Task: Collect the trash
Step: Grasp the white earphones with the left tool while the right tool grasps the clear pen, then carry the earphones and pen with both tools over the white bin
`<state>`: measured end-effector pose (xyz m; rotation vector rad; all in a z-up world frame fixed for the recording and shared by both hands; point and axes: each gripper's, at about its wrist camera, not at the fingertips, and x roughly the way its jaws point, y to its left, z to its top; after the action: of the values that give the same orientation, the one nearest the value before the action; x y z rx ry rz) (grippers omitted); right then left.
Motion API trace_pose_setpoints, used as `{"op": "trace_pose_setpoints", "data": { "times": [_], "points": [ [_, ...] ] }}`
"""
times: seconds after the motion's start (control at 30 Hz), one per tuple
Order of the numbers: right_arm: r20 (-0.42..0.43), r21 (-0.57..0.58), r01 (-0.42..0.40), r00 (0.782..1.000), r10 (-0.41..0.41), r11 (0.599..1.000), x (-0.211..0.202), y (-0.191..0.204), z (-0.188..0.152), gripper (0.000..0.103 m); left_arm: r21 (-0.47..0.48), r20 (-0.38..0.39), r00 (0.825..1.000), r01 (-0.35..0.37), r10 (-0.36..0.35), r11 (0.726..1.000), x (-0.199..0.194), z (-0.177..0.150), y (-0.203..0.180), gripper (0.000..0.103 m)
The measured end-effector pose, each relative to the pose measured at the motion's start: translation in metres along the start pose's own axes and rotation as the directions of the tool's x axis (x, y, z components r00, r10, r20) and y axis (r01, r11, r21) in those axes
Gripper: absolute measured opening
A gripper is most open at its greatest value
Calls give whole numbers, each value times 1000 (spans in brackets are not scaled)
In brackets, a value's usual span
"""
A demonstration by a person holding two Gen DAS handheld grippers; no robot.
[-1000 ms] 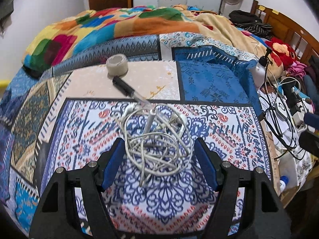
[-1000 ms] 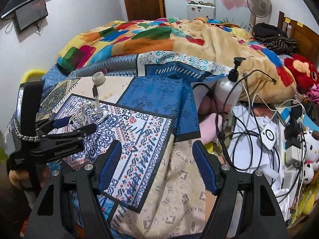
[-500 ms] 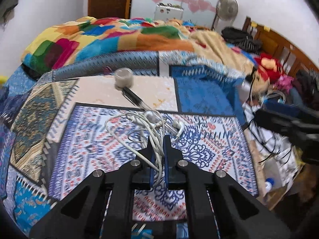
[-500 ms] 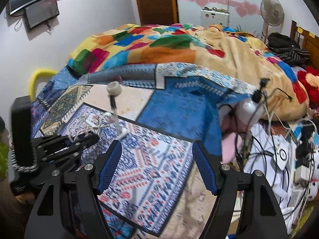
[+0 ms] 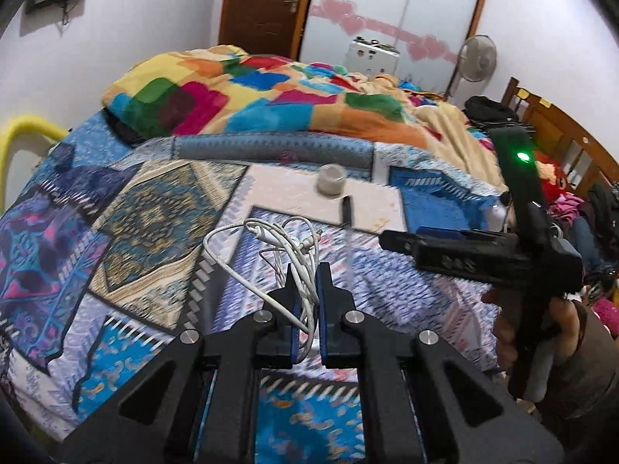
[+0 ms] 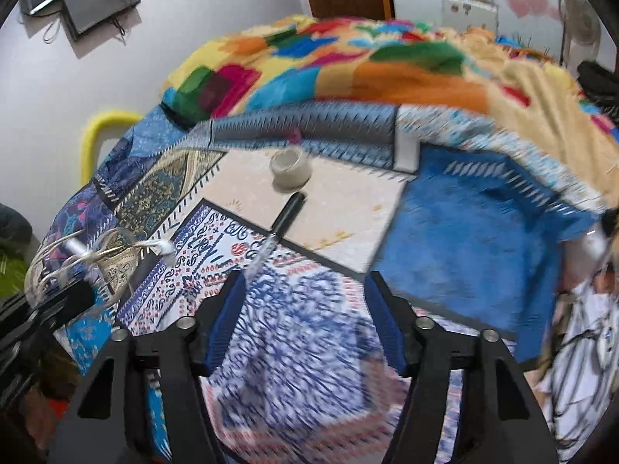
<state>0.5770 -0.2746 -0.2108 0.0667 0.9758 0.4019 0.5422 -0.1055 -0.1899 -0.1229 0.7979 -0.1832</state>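
Note:
My left gripper (image 5: 306,276) is shut on a tangle of white cable (image 5: 271,247) and holds it lifted above the patterned bedspread (image 5: 154,216). The cable also shows at the left of the right wrist view (image 6: 96,251), hanging from the left gripper (image 6: 58,305). A roll of tape (image 6: 290,170) and a black-and-clear pen (image 6: 278,228) lie on the bedspread (image 6: 464,232) ahead. My right gripper (image 6: 305,290) is open and empty, hovering just before the pen's clear end. It appears in the left wrist view (image 5: 390,237) at right.
A crumpled colourful blanket (image 5: 271,96) covers the far bed. A yellow rail (image 5: 23,131) stands at left. A wooden headboard (image 5: 561,139), clothes and toys are at right. A fan (image 5: 477,58) and door (image 5: 263,4) stand behind.
My left gripper shut on the white cable and lifted it off the bedspread, leaving the pen and tape behind. My right gripper swung left toward the pen, still open.

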Motion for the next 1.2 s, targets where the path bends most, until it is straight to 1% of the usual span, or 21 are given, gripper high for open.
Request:
{"op": "trace_pose_setpoints", "data": {
  "times": [0.07, 0.13, 0.2, 0.27, 0.33, 0.37, 0.43, 0.47, 0.53, 0.6, 0.77, 0.87, 0.93, 1.03, 1.2],
  "points": [
    [-28, 29, -6, 1000, 6, 1000, 19, 6, 3, 54, -14, -8, 1000, -14, 14, 1000, 0, -6, 9, 6],
    [-45, 41, -2, 999, 4, 999, 31, 12, 4, 51, -17, -15, 999, -37, 37, 999, 1, -12, 16, 6],
    [-55, 41, 9, 998, -7, 999, 42, 21, 6, 49, -24, -23, 999, -42, 42, 999, 2, -15, 21, 6],
    [-25, 16, 65, 998, -64, 998, 46, 32, 6, 48, -30, -27, 999, -46, 45, 999, 3, -18, 25, 6],
    [-20, -10, 101, 995, -101, 995, 49, 39, 7, 48, -26, -26, 998, -58, 58, 998, 3, -20, 26, 6],
    [-7, -19, 129, 992, -130, 991, 50, 43, 5, 46, -26, -27, 998, -58, 57, 998, 2, -20, 27, 6],
    [13, -55, 193, 981, -193, 980, 52, 50, 2, 33, -31, -28, 999, -48, 47, 998, 1, -21, 26, 6],
    [24, -88, 233, 973, -231, 969, 53, 54, -1, 30, -33, -31, 999, -41, 40, 999, 1, -22, 25, 6],
    [27, -106, 222, 975, -220, 969, 50, 54, -3, 12, -39, -36, 999, -21, 19, 999, 0, -22, 24, 6],
    [11, -124, 226, 974, -227, 966, 48, 56, -4, 9, -34, -33, 999, -13, 12, 999, -4, -20, 19, 6],
    [-30, -114, 179, 983, -183, 977, 38, 54, -16, 8, -24, -15, 1000, -3, 3, 1000, -21, -14, 10, 6],
    [-37, -99, 156, 986, -160, 983, 21, 53, -24, 8, -19, 4, 1000, 0, 0, 1000, -40, -10, 6, 6],
    [-25, -103, 159, 986, -162, 982, 6, 54, -27, 8, -15, 13, 1000, -2, 2, 1000, -53, -8, 4, 6],
    [-6, -101, 140, 990, -142, 985, -23, 57, -30, 8, -12, 33, 999, -4, 5, 1000, -76, -4, 1, 6],
    [56, -97, 105, 993, -100, 990, -79, 72, -30, 8, -15, 76, 997, -23, 24, 1000, -121, -3, 1, 6]
  ]
}}
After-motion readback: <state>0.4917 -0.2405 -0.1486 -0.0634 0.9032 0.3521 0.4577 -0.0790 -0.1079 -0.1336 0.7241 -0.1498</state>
